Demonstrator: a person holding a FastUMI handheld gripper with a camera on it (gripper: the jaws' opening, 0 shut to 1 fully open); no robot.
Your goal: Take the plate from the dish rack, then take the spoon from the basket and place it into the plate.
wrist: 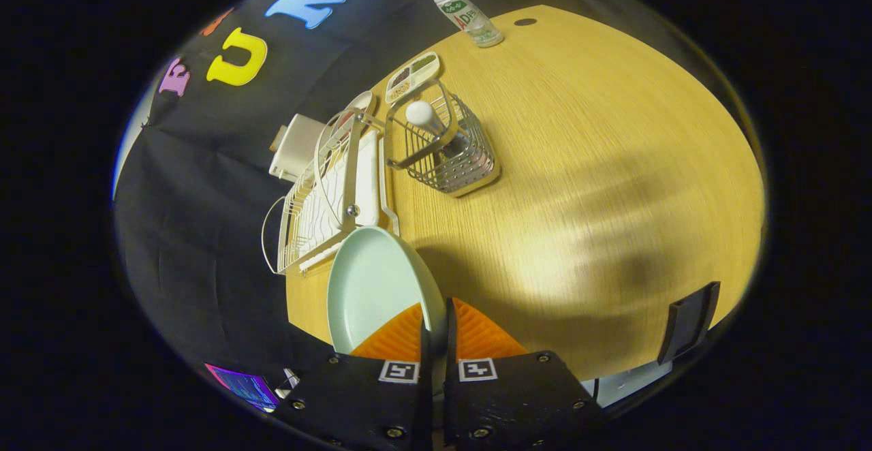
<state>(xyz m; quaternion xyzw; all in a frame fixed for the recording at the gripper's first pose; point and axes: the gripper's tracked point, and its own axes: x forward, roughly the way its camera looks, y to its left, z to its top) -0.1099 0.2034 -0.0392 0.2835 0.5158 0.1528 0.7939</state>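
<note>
My gripper (436, 315) is shut on the rim of a pale green plate (371, 287), which hangs tilted above the wooden table (579, 165), just in front of the white dish rack (327, 199). Both fingers (477, 335) pinch the plate's right edge. Beyond the rack stands a wire basket (446, 148) with a white-handled spoon (426, 118) upright inside it. Another plate (357, 107) leans at the rack's far end.
A plastic bottle (470, 18) stands at the table's far edge, and a divided tray (412, 76) lies behind the basket. A white box (296, 144) sits beside the rack. A dark object (688, 321) is at the near right table edge.
</note>
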